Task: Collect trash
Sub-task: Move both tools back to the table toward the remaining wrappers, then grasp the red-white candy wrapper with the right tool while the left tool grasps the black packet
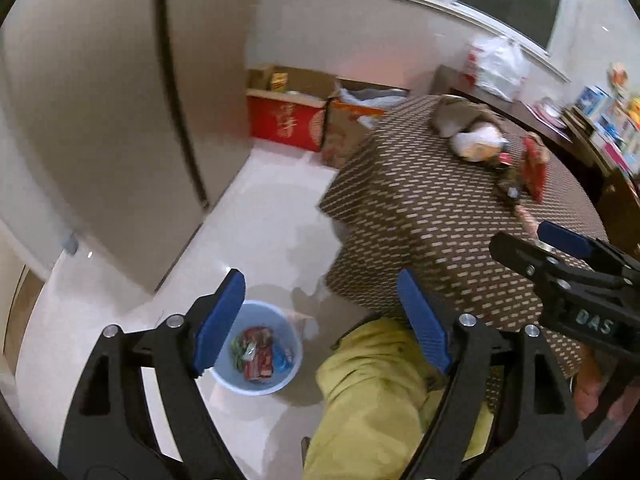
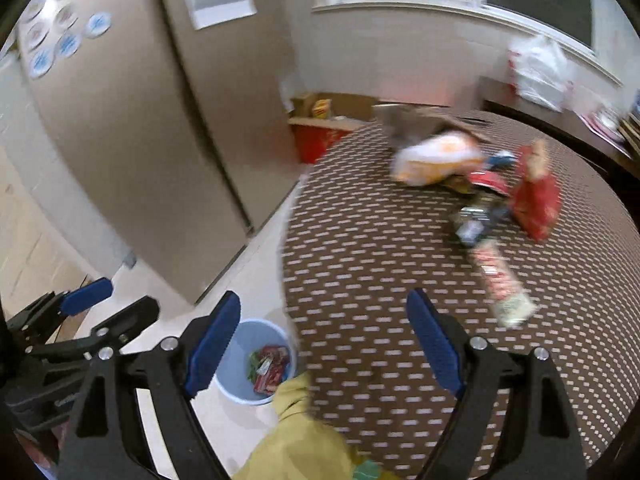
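A light blue bin (image 1: 258, 350) stands on the floor below the table edge, holding several wrappers; it also shows in the right wrist view (image 2: 256, 362). My left gripper (image 1: 320, 320) is open and empty above the bin and my yellow-trousered knee. My right gripper (image 2: 324, 340) is open and empty over the near table edge; it also shows in the left wrist view (image 1: 520, 240). On the brown patterned tablecloth (image 2: 380, 260) lies a pile of trash: a red bag (image 2: 536, 200), a white-orange bag (image 2: 436, 158), a long pink wrapper (image 2: 500, 280) and dark wrappers (image 2: 476, 216).
A beige fridge (image 1: 100, 140) stands at the left. Red and brown cardboard boxes (image 1: 288, 120) sit on the floor by the far wall. A white plastic bag (image 1: 500, 64) and boxes rest on a dark sideboard under the window. White tiled floor (image 1: 256, 216) lies between fridge and table.
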{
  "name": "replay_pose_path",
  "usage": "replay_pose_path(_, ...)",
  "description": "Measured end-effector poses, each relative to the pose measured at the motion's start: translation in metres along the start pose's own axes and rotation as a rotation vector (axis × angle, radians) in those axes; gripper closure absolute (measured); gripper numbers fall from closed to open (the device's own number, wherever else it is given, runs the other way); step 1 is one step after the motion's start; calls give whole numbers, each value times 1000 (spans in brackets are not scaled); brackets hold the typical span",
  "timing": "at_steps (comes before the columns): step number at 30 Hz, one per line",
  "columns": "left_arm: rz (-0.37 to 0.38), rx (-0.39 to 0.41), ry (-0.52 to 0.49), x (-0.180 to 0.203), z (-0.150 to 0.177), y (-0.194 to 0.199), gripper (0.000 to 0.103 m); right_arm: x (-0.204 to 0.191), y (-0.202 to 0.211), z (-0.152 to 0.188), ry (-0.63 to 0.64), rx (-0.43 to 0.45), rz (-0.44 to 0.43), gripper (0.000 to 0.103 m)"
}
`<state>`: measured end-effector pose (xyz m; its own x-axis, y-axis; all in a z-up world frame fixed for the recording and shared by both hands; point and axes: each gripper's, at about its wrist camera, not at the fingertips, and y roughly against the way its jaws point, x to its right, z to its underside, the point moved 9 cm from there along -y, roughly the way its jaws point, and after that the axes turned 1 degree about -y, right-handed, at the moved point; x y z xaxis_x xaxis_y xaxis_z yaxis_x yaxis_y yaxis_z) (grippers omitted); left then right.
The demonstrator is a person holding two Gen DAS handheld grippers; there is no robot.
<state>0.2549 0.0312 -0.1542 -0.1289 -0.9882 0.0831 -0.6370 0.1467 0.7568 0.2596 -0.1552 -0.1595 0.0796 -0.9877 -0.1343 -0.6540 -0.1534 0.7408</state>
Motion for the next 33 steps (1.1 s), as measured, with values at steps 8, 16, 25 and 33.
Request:
replay_pose_path(8, 79, 3, -106, 70, -20, -15, 25, 89, -1, -2, -125, 7, 118, 19)
replay_pose_path(16, 85, -25, -141, 105, -35, -45, 25, 123, -24, -10, -101, -26, 173, 19)
replay_pose_path(25, 103, -47, -193, 132, -46, -75, 25, 132, -54, -7, -55, -56, 172, 59)
replay_pose_path(33, 201, -62, -249, 182, -64, -97, 20, 171, -36, -2, -150, -21, 201, 88)
